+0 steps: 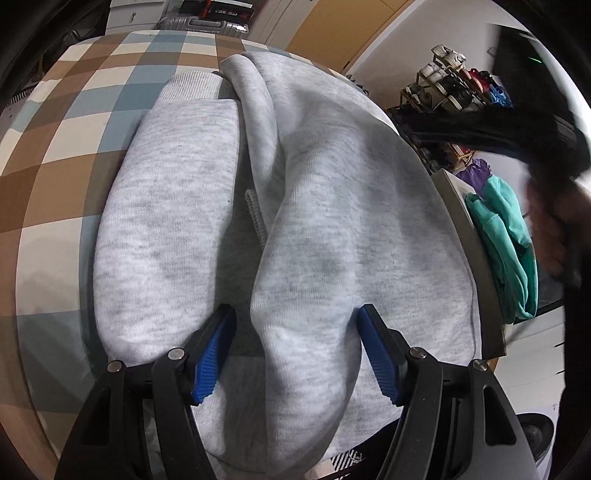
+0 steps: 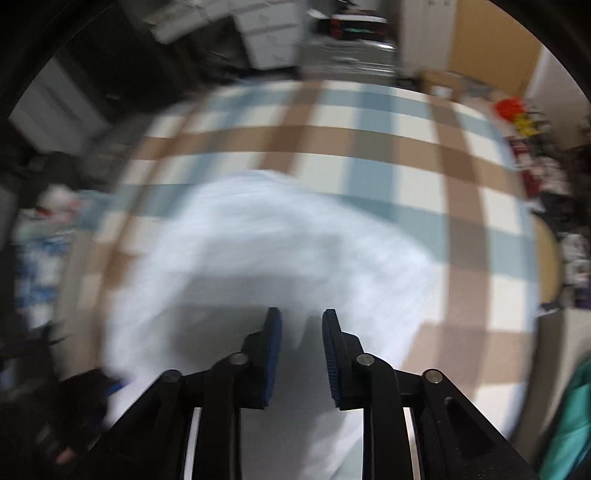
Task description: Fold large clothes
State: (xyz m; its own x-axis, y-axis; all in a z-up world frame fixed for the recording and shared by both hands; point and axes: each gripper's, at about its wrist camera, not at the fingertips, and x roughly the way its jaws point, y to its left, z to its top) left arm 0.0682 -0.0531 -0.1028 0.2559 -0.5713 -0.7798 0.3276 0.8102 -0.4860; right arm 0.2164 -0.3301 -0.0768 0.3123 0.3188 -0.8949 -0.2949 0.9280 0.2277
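Observation:
A light grey sweatshirt [image 1: 314, 192] lies folded lengthwise on the checked cloth [image 1: 66, 155], with two long rolls side by side and a ribbed hem at the far end. My left gripper [image 1: 295, 354] stands wide open low over its near end. The right-hand roll lies between the jaws, and a gap shows beside the left pad [image 1: 214, 354]. In the blurred right wrist view, my right gripper [image 2: 301, 350] hovers over the pale garment [image 2: 258, 251] with its jaws a little apart and nothing clamped between them.
A teal garment [image 1: 506, 240] hangs off a board at the right edge of the table. A blurred dark device and a hand [image 1: 546, 221] pass above it. A shoe rack [image 1: 443, 85] stands behind, and a suitcase [image 1: 207, 26] beyond the far edge.

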